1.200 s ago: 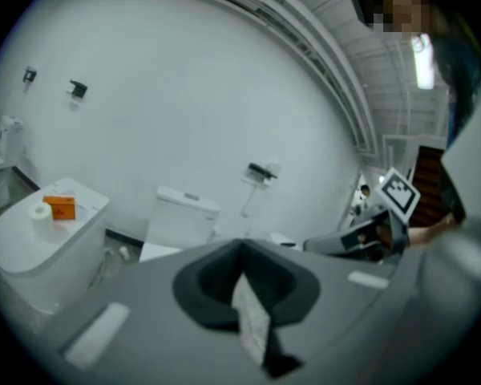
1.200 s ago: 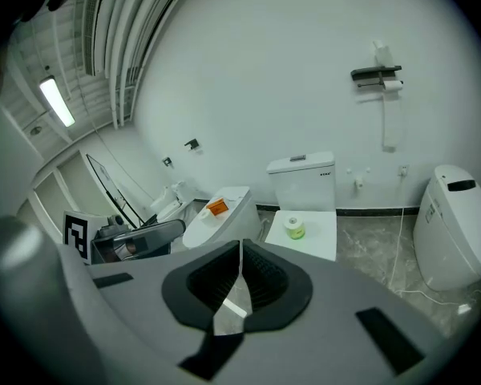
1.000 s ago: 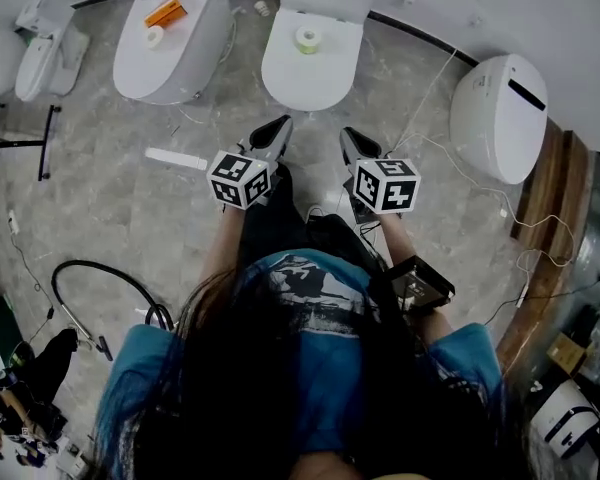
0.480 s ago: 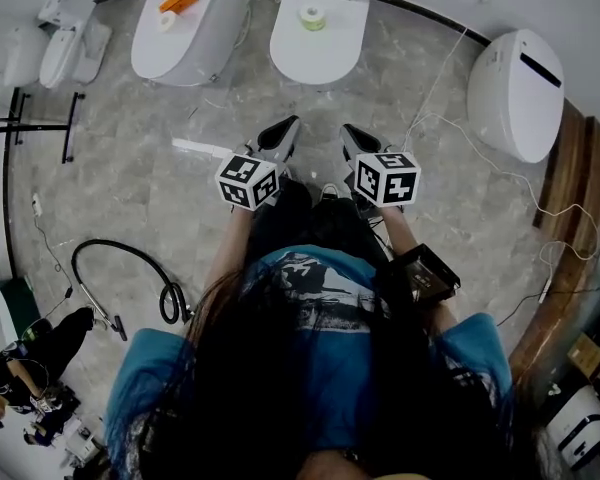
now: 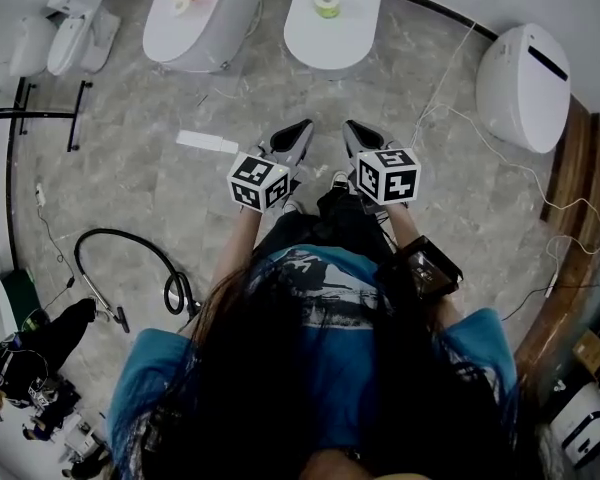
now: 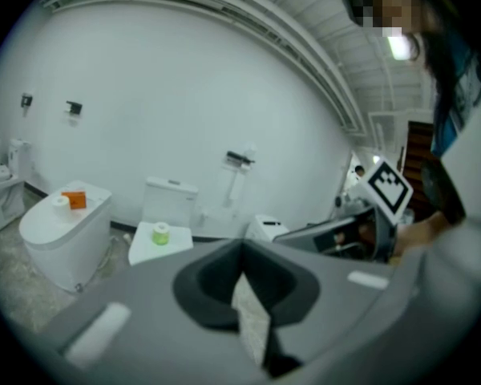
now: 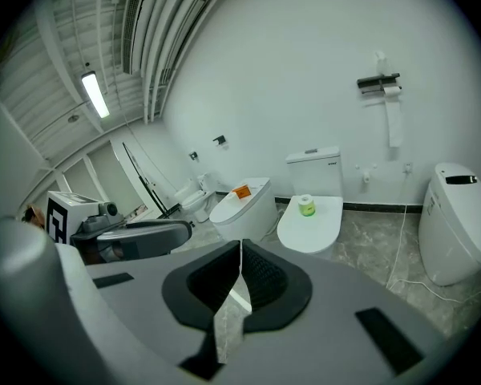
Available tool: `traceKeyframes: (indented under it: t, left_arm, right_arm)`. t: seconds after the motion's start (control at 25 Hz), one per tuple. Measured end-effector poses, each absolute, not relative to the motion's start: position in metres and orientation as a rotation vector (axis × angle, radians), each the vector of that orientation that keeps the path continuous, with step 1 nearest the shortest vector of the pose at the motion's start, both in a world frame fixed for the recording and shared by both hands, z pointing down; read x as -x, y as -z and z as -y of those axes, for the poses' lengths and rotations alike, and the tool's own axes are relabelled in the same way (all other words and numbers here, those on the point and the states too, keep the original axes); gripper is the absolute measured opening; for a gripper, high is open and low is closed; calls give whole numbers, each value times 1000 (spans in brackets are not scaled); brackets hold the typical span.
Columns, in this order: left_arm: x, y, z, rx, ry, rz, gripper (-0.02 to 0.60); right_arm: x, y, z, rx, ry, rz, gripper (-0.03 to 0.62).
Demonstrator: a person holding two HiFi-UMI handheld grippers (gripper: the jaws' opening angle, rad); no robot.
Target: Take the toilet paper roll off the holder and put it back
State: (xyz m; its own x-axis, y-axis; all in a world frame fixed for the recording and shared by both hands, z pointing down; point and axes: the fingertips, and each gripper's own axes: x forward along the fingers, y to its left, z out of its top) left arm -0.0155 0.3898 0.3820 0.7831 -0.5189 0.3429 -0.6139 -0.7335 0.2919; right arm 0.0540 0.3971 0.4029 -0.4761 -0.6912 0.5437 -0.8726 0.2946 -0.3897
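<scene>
— Where is the toilet paper roll (image 7: 392,91)?
— It sits on the wall holder (image 7: 375,81), well ahead of the right gripper (image 7: 240,245) and up to its right, with a strip hanging down. It is far ahead of the left gripper (image 6: 242,249) too.
— And the jaws?
— Both pairs are pressed together, with nothing between them.
— How will the roll handle?
— It is probably light and soft, easy to crush or unwind. Best pinched gently across its width, not by the loose tail.
</scene>
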Motion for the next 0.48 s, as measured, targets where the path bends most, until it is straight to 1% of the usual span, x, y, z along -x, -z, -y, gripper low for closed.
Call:
traceKeyframes:
  t: [0.24,0.48]
  left_arm:
    - [64,-376,-429,-2608,-314,831,0]
    - [103,-369,-450,-2642,-279,810,-2]
  right_arm:
    - [-5,-392,-433,-1468,-928,2298,21]
    - [27,-387,-462,-1532,-958,2279,21]
